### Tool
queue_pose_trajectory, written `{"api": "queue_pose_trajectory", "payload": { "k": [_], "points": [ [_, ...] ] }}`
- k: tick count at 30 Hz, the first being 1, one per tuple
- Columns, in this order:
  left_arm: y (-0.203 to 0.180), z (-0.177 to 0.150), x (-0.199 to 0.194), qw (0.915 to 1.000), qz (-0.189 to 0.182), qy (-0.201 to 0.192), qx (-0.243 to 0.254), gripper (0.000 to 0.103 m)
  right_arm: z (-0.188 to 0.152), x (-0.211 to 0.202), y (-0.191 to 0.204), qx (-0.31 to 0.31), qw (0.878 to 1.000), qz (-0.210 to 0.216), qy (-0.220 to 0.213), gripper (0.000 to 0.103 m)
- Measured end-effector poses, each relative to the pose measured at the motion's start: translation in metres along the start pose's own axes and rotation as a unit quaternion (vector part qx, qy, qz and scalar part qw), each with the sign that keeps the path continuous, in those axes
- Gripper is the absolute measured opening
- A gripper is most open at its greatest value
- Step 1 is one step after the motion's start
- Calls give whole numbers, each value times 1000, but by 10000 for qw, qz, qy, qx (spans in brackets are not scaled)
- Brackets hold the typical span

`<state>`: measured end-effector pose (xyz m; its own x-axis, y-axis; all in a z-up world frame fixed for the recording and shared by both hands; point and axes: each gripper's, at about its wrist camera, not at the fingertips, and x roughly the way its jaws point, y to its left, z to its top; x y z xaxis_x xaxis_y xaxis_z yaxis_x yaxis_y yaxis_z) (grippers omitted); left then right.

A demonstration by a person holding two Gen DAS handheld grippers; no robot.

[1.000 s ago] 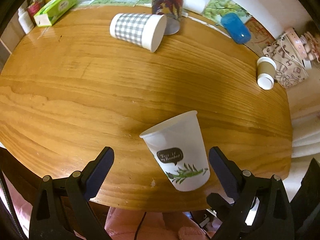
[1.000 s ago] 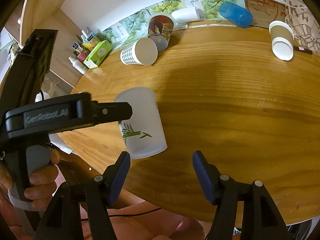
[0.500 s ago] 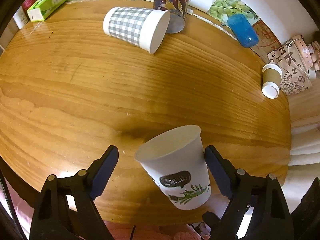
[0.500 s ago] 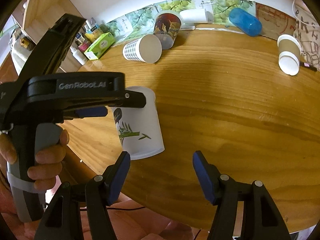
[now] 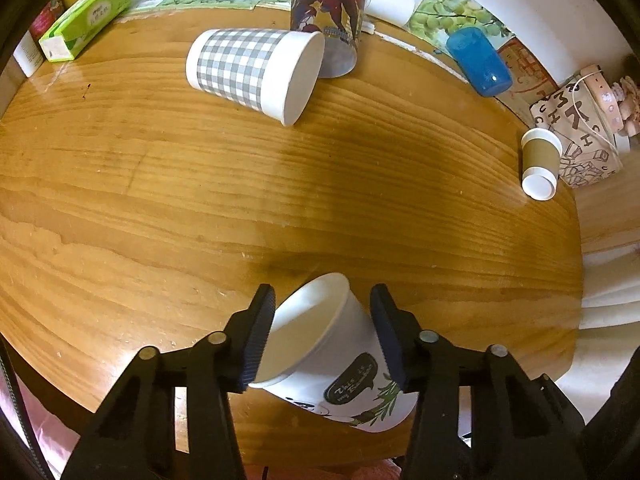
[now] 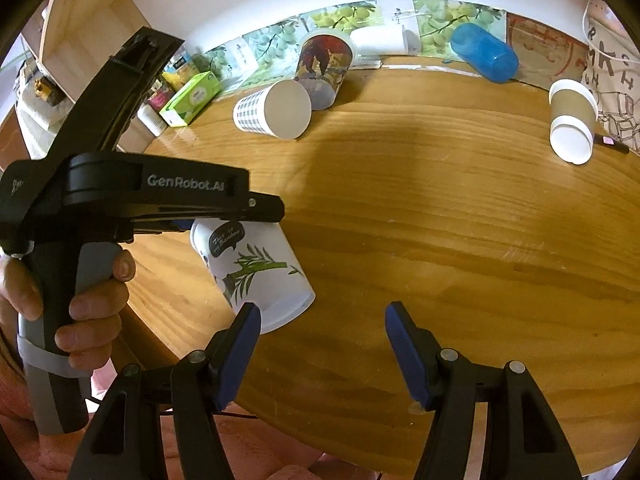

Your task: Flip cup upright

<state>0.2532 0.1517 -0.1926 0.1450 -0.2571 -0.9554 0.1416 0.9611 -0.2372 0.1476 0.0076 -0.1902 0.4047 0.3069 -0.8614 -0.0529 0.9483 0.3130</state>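
Observation:
A white paper cup (image 5: 340, 368) with a green leaf print and a dark speech bubble lies tilted near the table's front edge, its mouth facing away from me. My left gripper (image 5: 322, 330) is shut on the cup, its fingers pressing both sides near the rim. In the right wrist view the same cup (image 6: 256, 272) shows under the left gripper's body. My right gripper (image 6: 322, 334) is open and empty just right of the cup's rim.
On the wooden table (image 5: 160, 184) a checked cup (image 5: 252, 72) lies on its side by a patterned tub (image 5: 328, 20). A blue cup (image 5: 478, 62) and a brown-sleeved cup (image 5: 540, 164) lie at the right. A green box (image 5: 86, 20) stands far left.
My left gripper moved forward over the white cup and closed its fingers on it. The cup tipped with its mouth more toward the table. The right gripper stayed open and nearly still.

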Motion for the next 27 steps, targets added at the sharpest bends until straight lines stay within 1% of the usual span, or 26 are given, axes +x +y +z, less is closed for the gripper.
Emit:
{"api": "queue_pose_trajectory", "payload": {
  "k": [3, 6, 8, 10, 13, 18, 20, 24, 27],
  "points": [
    [1, 1, -3, 10000, -76, 18, -28, 52, 1, 1, -2, 39, 10000, 27, 3, 66],
    [2, 1, -7, 10000, -14, 32, -82, 54, 1, 1, -2, 53, 10000, 30, -34, 66],
    [4, 0, -9, 9998, 62, 74, -170, 62, 2, 2, -2, 54, 10000, 43, -29, 66],
    [9, -2, -12, 9994, -40, 82, -343, 75, 2, 2, -2, 54, 10000, 54, -24, 66],
    [15, -5, -13, 9972, -179, 178, -704, 83, 2, 2, -3, 59, 10000, 74, -19, 66],
    [26, -9, -11, 9919, -253, 422, -1169, 86, 1, 3, -6, 68, 9999, 106, -1, 66],
    [32, -11, -8, 9884, -362, 520, -1381, 86, 1, 3, -6, 70, 9999, 139, 6, 66],
    [43, -16, -1, 9787, -632, 733, -1809, 86, 2, 4, -7, 72, 9998, 175, 6, 66],
    [48, -17, 3, 9730, -761, 778, -2036, 86, 2, 4, -8, 61, 9998, 184, -2, 66]
  ]
}}
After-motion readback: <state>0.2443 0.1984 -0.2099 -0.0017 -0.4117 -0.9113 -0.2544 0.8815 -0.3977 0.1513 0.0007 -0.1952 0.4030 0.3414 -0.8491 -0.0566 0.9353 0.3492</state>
